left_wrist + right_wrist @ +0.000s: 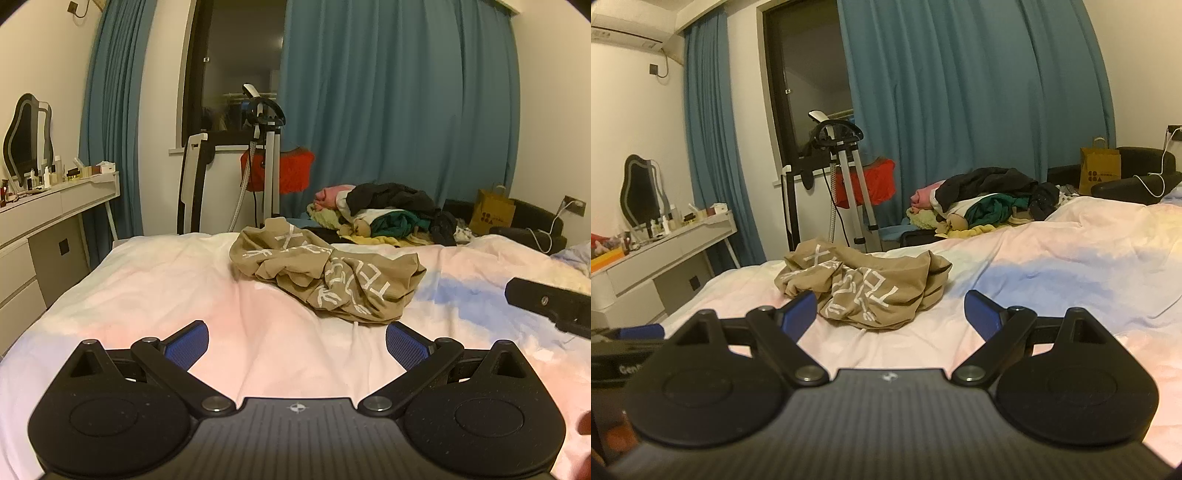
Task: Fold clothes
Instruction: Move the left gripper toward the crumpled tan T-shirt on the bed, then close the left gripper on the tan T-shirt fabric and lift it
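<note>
A crumpled tan garment with white lettering (325,273) lies on the pastel bedsheet (166,288), ahead of both grippers; it also shows in the right wrist view (868,284). My left gripper (297,345) is open and empty, low over the sheet, just short of the garment. My right gripper (890,312) is open and empty, its blue pads close to the garment's near edge. The right gripper's body also shows at the right edge of the left wrist view (550,302).
A pile of mixed clothes (384,216) lies at the bed's far side. A white dressing table with bottles and a mirror (44,206) stands left. A garment steamer stand (258,158), blue curtains (388,103) and a paper bag (493,214) are behind.
</note>
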Tool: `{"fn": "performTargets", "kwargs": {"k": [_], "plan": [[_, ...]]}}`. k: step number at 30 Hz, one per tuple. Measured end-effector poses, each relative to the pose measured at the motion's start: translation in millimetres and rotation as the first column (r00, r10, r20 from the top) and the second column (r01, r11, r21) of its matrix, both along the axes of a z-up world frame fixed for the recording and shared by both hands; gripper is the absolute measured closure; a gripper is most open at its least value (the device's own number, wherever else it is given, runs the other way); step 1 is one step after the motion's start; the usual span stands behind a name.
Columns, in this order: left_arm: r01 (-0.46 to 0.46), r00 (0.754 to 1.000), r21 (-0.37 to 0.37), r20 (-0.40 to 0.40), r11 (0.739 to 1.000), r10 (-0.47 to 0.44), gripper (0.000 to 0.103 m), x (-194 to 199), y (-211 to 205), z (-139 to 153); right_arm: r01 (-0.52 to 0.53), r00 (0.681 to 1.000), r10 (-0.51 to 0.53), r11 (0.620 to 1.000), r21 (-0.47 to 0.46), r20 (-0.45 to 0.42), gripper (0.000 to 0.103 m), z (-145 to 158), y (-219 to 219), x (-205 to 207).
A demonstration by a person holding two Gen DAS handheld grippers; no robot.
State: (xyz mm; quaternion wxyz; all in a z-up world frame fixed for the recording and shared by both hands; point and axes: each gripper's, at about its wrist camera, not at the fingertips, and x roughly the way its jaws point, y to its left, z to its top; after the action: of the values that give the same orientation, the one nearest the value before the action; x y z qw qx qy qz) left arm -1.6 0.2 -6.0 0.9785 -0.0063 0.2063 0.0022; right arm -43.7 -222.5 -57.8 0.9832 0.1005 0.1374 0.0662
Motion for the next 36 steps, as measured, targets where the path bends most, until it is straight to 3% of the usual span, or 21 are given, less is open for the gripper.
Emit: {"fn": "performTargets", "kwargs": {"k": [8, 12, 17, 20, 25, 30, 34, 36], "plan": [[-0.028, 1.000, 0.019, -0.004, 0.999, 0.028, 0.000, 3, -4, -6, -0.017, 0.997, 0.025, 0.993, 0.113, -0.069, 0.015, -4, -11, 7], [-0.036, 0.999, 0.018, -0.006, 0.999, 0.036, 0.000, 4, -4, -6, 0.003, 0.997, 0.002, 0.998, 0.065, -0.078, 0.015, -9, -8, 9], [-0.043, 0.999, 0.044, -0.015, 0.998, 0.044, 0.000, 23, -15, -8, 0.015, 0.997, -0.009, 0.997, 0.070, -0.082, 0.015, -9, -11, 6], [-0.077, 0.994, 0.028, -0.080, 0.997, 0.079, 0.000, 56, -17, -11, 0.008, 0.997, -0.003, 0.998, 0.069, -0.082, 0.015, -9, -13, 5], [-0.195, 0.956, 0.008, -0.222, 0.981, 0.192, 0.002, 130, -4, -22, 0.010, 0.995, -0.001, 0.996, 0.092, -0.099, 0.015, -13, -22, 7], [-0.264, 0.925, 0.007, -0.281, 0.964, 0.256, 0.004, 196, 10, -38, 0.006, 0.994, 0.006, 0.994, 0.109, -0.114, 0.015, -16, -25, 19], [-0.275, 0.923, -0.017, -0.284, 0.961, 0.259, 0.004, 232, 10, -48, 0.006, 0.991, 0.008, 0.994, 0.105, -0.136, 0.015, -23, -25, 32], [-0.253, 0.931, 0.008, -0.271, 0.967, 0.246, 0.005, 248, 4, -57, 0.010, 0.989, 0.007, 0.994, 0.109, -0.147, 0.015, -28, -25, 39]]}}
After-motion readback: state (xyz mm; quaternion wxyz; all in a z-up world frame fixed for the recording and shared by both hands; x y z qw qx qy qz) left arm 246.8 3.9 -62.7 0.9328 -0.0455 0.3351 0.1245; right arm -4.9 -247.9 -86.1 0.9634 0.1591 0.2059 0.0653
